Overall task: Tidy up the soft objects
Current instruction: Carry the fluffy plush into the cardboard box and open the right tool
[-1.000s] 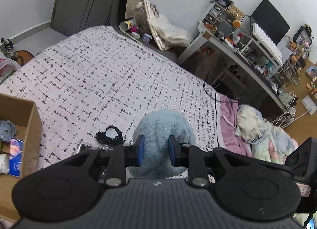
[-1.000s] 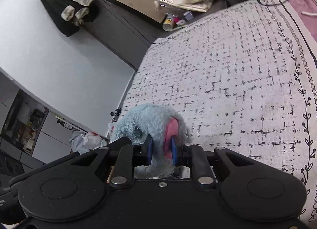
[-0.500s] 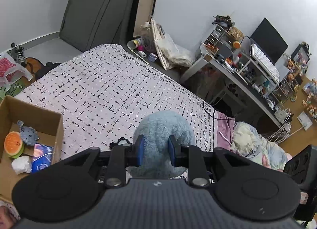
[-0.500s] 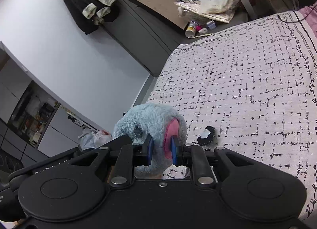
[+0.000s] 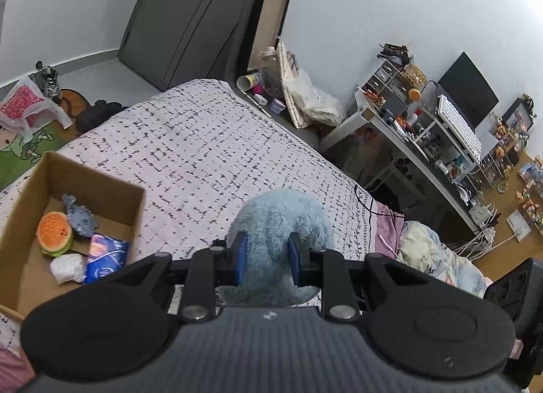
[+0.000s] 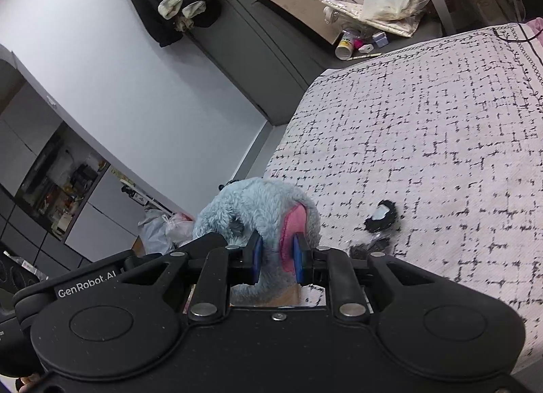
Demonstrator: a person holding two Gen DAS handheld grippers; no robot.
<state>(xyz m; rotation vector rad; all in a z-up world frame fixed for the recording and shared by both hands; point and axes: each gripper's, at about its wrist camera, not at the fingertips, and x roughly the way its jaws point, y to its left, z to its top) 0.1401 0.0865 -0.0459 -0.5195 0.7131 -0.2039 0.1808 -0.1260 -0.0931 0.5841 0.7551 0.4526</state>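
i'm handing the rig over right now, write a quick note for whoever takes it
Left gripper: shut on the blue plush toy.
Right gripper: shut on the same toy, at its pink patch.
Cardboard box sits on the bed, ahead to the left; it already holds a burger toy and other small items.
Left: plush into the box; the small black item lies on the bed.

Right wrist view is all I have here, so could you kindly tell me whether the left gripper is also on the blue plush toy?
Observer: Yes, the left gripper is shut on the blue plush toy.
Operator: Thank you. Is a container anywhere near?
Observer: A cardboard box stands open on the bed, to the toy's left.
Operator: Is anything in it?
Observer: Yes, a toy burger, a small grey plush and a blue packet.
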